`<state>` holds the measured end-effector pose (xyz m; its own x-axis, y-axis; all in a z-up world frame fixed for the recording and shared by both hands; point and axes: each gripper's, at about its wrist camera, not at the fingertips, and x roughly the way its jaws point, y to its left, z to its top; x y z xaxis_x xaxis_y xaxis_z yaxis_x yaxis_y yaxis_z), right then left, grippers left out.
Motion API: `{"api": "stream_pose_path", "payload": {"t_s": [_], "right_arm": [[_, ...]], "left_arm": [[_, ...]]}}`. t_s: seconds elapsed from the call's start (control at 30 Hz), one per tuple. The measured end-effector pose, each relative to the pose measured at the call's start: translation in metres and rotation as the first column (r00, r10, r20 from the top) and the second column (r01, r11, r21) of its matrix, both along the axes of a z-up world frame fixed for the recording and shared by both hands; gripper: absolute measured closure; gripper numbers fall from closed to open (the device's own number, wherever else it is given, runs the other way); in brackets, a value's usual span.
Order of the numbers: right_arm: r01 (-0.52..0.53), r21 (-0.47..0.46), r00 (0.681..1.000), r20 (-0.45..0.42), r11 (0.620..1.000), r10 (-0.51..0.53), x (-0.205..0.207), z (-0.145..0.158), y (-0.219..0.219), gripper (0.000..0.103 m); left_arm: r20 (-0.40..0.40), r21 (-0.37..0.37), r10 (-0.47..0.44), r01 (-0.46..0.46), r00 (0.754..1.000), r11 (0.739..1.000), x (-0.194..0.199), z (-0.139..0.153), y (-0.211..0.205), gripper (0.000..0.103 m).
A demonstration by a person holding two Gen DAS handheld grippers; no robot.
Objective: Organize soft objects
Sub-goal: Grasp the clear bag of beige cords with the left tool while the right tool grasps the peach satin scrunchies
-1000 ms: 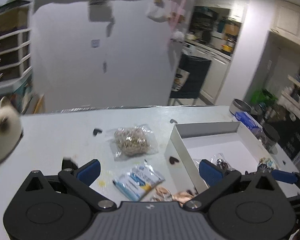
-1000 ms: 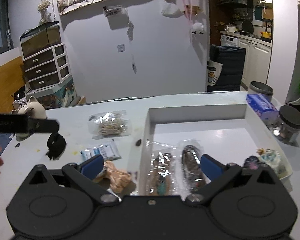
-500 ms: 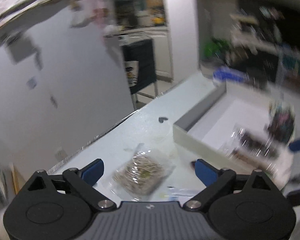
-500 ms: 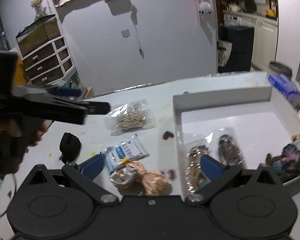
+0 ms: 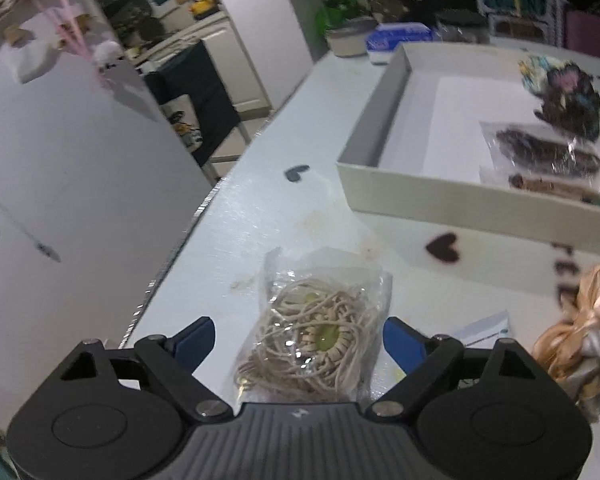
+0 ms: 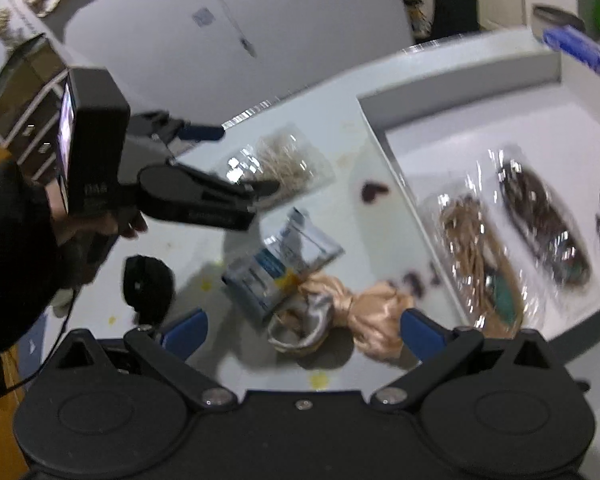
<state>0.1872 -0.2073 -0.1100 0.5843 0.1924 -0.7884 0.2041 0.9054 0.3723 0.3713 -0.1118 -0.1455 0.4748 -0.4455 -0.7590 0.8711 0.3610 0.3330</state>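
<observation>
A clear bag of beige cord (image 5: 312, 332) lies on the white table between the blue fingertips of my left gripper (image 5: 300, 340). Its jaws are closing, and the pads stand apart from the bag. In the right wrist view the left gripper (image 6: 236, 160) hangs over that bag (image 6: 288, 160), held by a dark-sleeved hand. My right gripper (image 6: 302, 332) is open, low over a peach satin scrunchie (image 6: 364, 312) and a silvery one (image 6: 300, 320); neither is gripped. The white box (image 5: 380, 132) holds two bagged hair pieces (image 6: 476, 248) and a dark flowered scrunchie (image 5: 572, 100).
A blue and white packet (image 6: 284, 264) lies beside the scrunchies, and a black soft object (image 6: 148, 284) sits to its left. Dark heart marks (image 5: 442, 248) dot the table. A tissue pack (image 5: 396, 38) and a tin (image 5: 348, 36) stand behind the box. The table edge (image 5: 180, 248) runs close on the left.
My left gripper has rolled and dropped down onto the bag of cord, its jaws narrowing slightly. My right gripper has sunk and swung left toward the peach scrunchie.
</observation>
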Motion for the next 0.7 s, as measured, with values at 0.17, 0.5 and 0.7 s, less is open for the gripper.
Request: {"api": "stream_pose_path", "payload": {"t_s": [0.17,0.5,0.7], "right_arm": [[0.051,-0.058,0.997,-0.049,0.997,-0.054,0.008,-0.018,0.010,0.000],[-0.020,-0.219,0.999,-0.047,0.976,0.010,0.024,-0.043,0.025,0.000],[-0.079,-0.286,0.996,-0.054,0.955,0.066,0.022,-0.045,0.032,0.015]], "left_arm": [[-0.007,0.026,-0.047,0.047,0.999,0.999,0.004,-0.016,-0.005,0.012],[-0.102,-0.094,0.061,-0.071,0.993,0.993,0.017,-0.021,0.008,0.019],[-0.156,-0.146,0.132,-0.155,0.979,0.977,0.020,-0.022,0.016,0.028]]}}
